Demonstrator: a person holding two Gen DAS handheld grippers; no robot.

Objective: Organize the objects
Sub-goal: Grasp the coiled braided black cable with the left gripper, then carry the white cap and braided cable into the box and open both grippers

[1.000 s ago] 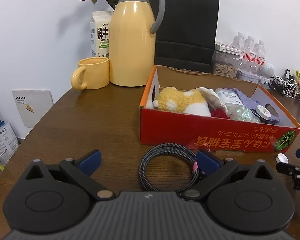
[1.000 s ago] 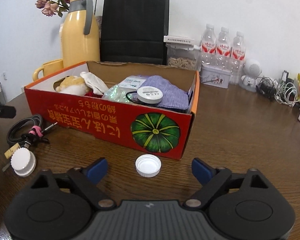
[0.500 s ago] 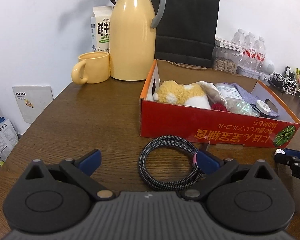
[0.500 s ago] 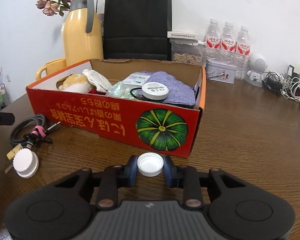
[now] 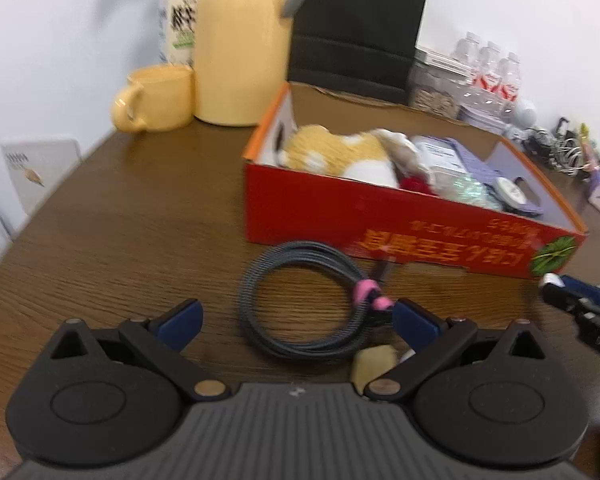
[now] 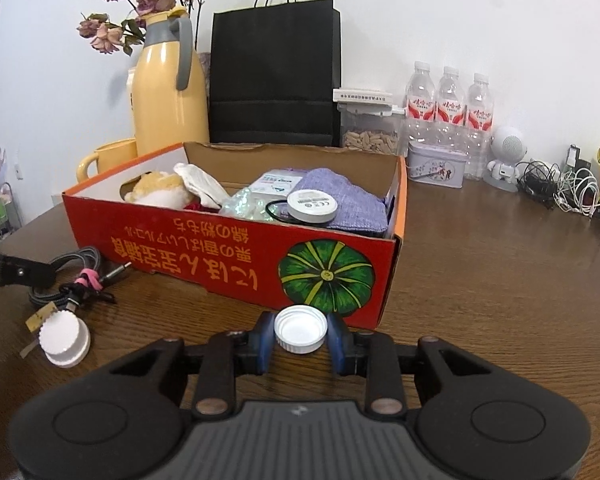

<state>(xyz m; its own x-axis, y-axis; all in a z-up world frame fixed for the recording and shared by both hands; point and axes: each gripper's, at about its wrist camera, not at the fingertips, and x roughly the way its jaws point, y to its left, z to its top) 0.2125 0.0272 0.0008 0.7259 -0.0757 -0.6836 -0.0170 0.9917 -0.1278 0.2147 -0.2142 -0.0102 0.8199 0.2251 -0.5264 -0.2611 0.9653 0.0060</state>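
On the brown bench (image 6: 500, 280), just in front of the red box (image 6: 236, 256), the right gripper (image 6: 300, 340) pinches a white bottle cap (image 6: 300, 329) between its blue pads, open side up. Left of it lie another white cap (image 6: 65, 338) and a coiled gray cable (image 5: 300, 312) bound with a pink tie. The left gripper (image 5: 296, 320) is spread wide around that coil, its right pad close to the pink tie. Inside the box sit a plush toy (image 6: 160, 192), a purple cloth (image 6: 340, 200) and a round tin (image 6: 311, 205).

Black tool (image 6: 301, 344), blue fingertips (image 6: 265, 342)
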